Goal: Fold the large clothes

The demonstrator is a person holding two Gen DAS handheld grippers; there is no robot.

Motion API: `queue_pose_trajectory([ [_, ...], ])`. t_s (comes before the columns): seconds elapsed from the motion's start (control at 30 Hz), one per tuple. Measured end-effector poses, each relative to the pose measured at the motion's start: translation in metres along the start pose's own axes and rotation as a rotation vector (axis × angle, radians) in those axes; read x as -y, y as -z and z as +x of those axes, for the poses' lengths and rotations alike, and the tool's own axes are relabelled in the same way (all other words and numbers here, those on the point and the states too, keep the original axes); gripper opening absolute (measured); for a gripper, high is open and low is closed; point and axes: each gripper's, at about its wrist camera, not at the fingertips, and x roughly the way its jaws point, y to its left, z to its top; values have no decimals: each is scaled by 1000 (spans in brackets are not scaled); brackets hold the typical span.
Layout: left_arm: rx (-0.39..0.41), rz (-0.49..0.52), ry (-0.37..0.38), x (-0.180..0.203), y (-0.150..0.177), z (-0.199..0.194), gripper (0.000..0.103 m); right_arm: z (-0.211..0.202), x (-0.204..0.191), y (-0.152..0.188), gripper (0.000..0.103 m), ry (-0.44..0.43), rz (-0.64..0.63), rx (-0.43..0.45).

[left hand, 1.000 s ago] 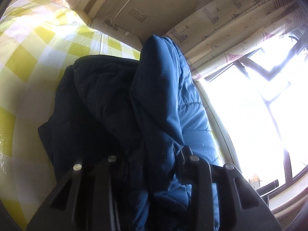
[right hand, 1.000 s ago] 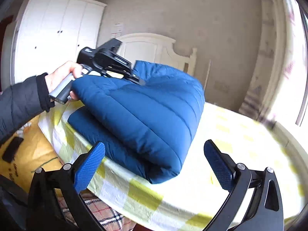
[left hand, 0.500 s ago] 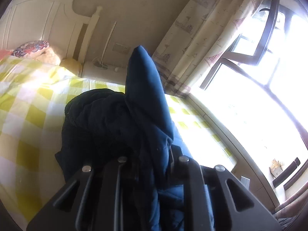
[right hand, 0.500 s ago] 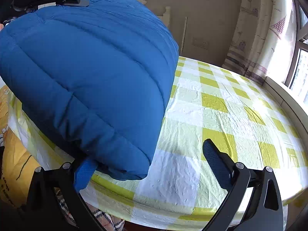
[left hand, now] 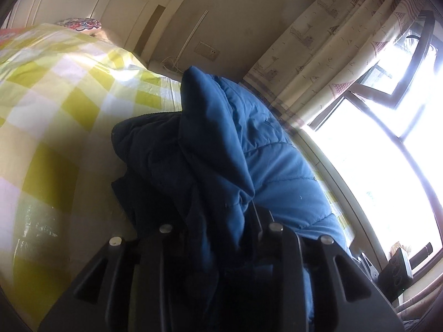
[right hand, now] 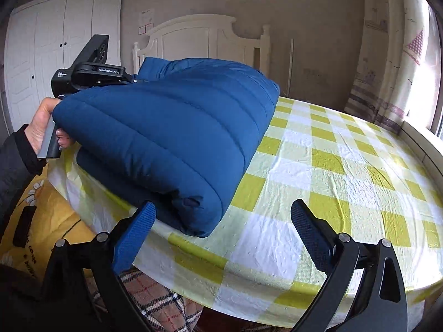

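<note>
On the near left edge of the tabletop (right hand: 346, 171), which wears a yellow-and-white checked cloth, a blue padded jacket (right hand: 177, 138) lies folded into a thick bundle, its rounded fold facing the right wrist camera and its quilted top layer arching up toward the left. The left gripper (right hand: 133, 80) meets the jacket at its upper left corner, and a hand (right hand: 41, 124) in a dark sleeve holds the grey handle just beside the bundle. From the left wrist view, that left gripper (left hand: 221, 229) has a bunch of the jacket (left hand: 221, 152) between its fingers; its jaws are opening, though the cloth fills the gap and the pads are hidden under it, so the fabric looks pinched there. The dark inner lining spills to the left of the gripper, and the brighter blue outer shell rises in a peak above it.

The right gripper (right hand: 221, 221) hovers at the near edge of the tabletop with its blue-padded fingers (right hand: 135, 235) wide apart and nothing between them; the left pad sits just in front of the jacket's lower fold.

Beyond the tabletop stand a white headboard (right hand: 199, 38), a white wardrobe (right hand: 58, 44) and a patterned curtain (right hand: 393, 55) by a bright window (left hand: 387, 152).
</note>
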Motion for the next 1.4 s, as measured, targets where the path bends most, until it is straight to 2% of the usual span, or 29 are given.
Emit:
queue_pose_trajectory([
  [0.07,8,-13,7,-4,3,0,35,-23,-12,-6,96,-46,-24,89],
  [0.13,18,-36,16,-7,6,0,39,-30,-27,-28,96,-70,-46,129],
  [0.27,22,-63,17,-14,8,3,45,-13,-66,-80,96,-92,-84,171],
  [0.4,14,-35,-33,-14,5,1,56,7,-117,-116,98,-98,-157,199],
  [0.43,12,-26,-44,-14,4,0,58,20,-130,-115,98,-86,-201,165],
  [0.47,9,-14,-55,-13,3,0,60,43,-141,-110,98,-63,-254,77],
  [0.5,6,2,-77,-16,0,-6,72,72,-150,-97,99,-46,-306,-42],
  [0.53,9,21,-125,-15,-4,-10,85,89,-155,-81,99,-11,-359,-62],
  [0.57,15,40,-171,-14,-9,-16,89,92,-159,-69,99,26,-409,-14],
  [0.63,56,75,-268,-9,-21,-33,89,93,-162,-69,99,42,-409,-24],
  [0.7,142,116,-342,5,-31,-59,88,94,-158,-75,99,24,-388,-42],
  [0.73,194,125,-336,14,-36,-74,88,95,-157,-75,99,21,-388,-36],
  [0.8,272,145,-266,34,-45,-98,90,95,-158,-71,99,33,-396,-18],
  [0.87,305,200,-237,59,-52,-104,96,95,-158,-72,99,34,-390,-16],
  [0.93,288,248,-242,78,-60,-90,99,95,-158,-71,99,30,-388,-17],
  [1.03,196,212,-247,80,-71,-41,99,93,-160,-68,99,30,-386,-16],
  [1.1,124,170,-274,59,-68,1,99,93,-160,-67,99,25,-384,-16],
  [1.17,-11,119,-356,20,-53,57,101,93,-160,-66,99,18,-389,-14],
  [1.23,-33,-45,-202,-25,-47,67,101,92,-165,-63,99,35,-441,3],
  [1.27,-40,-115,-178,-41,-47,65,101,91,-165,-62,99,27,-438,5],
  [1.3,-49,-125,-176,-46,-47,66,101,91,-161,-64,99,2,-417,5],
  [1.4,-57,-57,-235,-38,-45,69,101,83,-152,-72,98,-80,-393,-20],
])
